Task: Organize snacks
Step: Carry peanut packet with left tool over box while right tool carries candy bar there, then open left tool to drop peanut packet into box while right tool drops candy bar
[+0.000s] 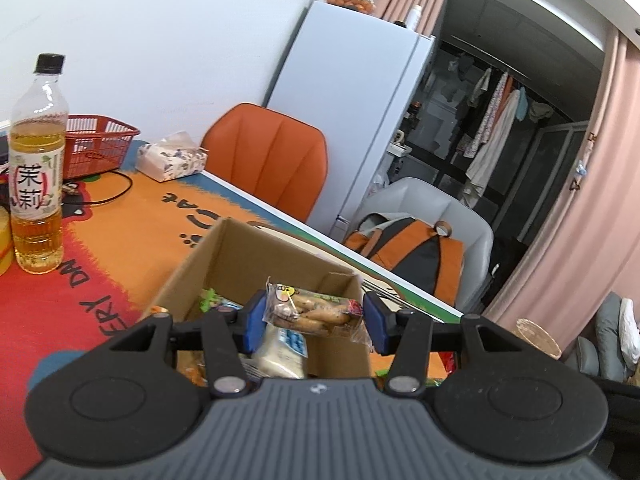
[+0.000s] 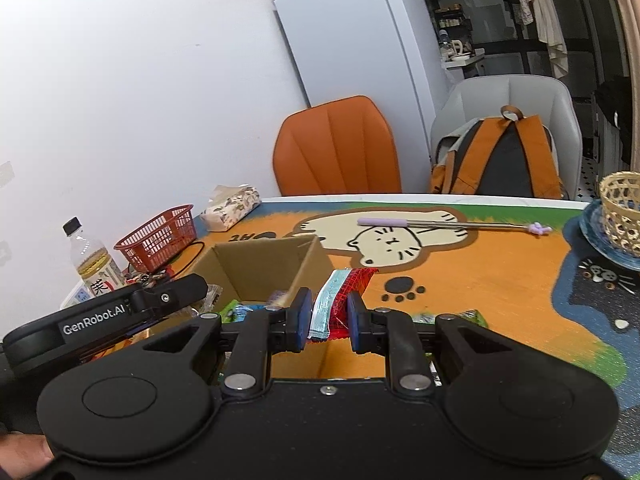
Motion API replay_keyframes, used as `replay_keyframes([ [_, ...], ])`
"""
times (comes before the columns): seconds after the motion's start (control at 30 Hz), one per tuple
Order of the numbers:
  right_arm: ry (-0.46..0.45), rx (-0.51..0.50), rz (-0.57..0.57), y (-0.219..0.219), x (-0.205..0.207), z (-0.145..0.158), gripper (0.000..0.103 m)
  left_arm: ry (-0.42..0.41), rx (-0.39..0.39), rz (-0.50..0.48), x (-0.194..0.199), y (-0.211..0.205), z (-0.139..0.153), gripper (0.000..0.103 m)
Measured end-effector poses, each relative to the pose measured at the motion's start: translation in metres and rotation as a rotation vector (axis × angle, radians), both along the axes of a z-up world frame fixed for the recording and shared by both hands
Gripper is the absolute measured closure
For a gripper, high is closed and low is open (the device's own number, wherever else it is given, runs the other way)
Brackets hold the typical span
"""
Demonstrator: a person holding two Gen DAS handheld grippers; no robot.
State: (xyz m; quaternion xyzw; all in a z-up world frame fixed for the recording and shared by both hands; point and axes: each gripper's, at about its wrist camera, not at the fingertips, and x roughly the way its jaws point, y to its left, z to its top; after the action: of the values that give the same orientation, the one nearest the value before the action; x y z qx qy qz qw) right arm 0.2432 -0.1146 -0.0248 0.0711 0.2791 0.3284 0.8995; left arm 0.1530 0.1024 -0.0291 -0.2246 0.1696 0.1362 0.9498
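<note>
Below the jaws, the box (image 1: 256, 264) floor is hidden by packets. Left of the jaws, the bottle (image 2: 96, 266) base is hidden.

Bright, even indoor light, soft shadows, strong fisheye bending and dark corners, slight blur at edges.

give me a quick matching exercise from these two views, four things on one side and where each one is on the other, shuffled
Things:
1. clear sausage packet
2. red and blue wrappers
3. backpack
4. tea bottle

Places:
a. on the grey chair
b. upright on the table mat
c. in the right hand-held gripper
d. in the left hand-held gripper, over the cardboard box

Pairs: 1-d, 2-c, 3-a, 4-b
</note>
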Motion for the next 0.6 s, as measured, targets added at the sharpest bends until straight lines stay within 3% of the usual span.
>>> replay_keyframes([
  [0.23,-0.002,0.010,0.034,0.019,-0.001,0.004,0.082,0.038,-0.027,0.028,-0.002,0.014,-0.005,0.048],
  [0.37,-0.004,0.021,0.067,0.031,-0.004,0.006,0.082,0.034,-0.012,0.049,-0.008,0.019,-0.004,0.028],
  [0.6,0.001,0.042,0.109,0.048,-0.005,0.006,0.082,0.033,-0.013,0.083,-0.021,0.028,0.001,0.027],
])
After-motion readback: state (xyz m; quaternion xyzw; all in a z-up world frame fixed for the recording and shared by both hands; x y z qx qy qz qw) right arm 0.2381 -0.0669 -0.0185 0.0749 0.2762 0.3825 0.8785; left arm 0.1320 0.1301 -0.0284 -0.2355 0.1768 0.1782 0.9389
